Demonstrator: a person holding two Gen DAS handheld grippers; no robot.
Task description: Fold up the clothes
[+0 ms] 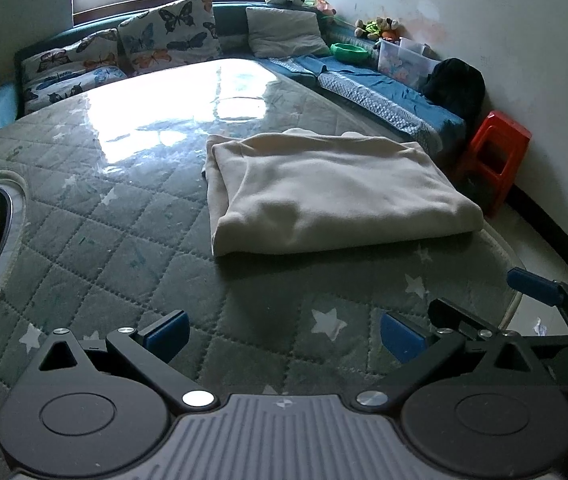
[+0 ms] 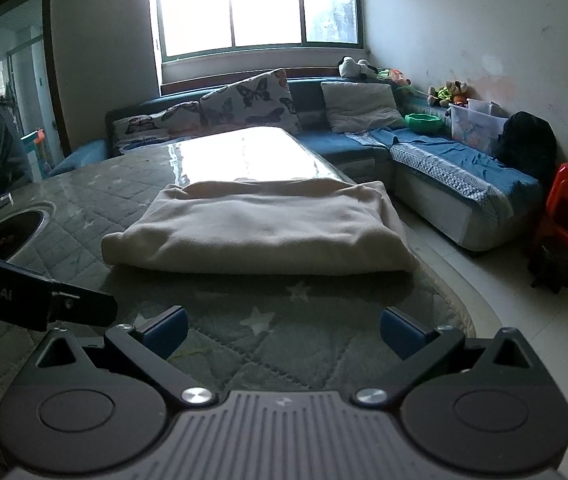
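The worktop (image 1: 123,216), covered by a quilted green star-patterned pad under a glossy clear sheet, was seen filling most of both views. A blue corner sofa (image 2: 436,152) was ranged behind it from 11 to 2 o'clock, with butterfly-print cushions (image 1: 167,32) propped against its back. The cream garment (image 1: 324,192) was found folded into a thick rectangle, laid flat on the worktop near its right edge; in the left wrist view it was placed at about 1 o'clock, and in the right wrist view at 12 o'clock, well apart from both tools. A red plastic stool (image 1: 496,156) was stood on the floor at 3 o'clock, beside the sofa's end. A round recessed opening (image 2: 11,232) was set into the worktop at 9 o'clock. The left tongs (image 1: 284,334) were held released, the blue pads spread wide over the pad, nothing between them. The right tongs (image 2: 284,332) were likewise held released and empty.
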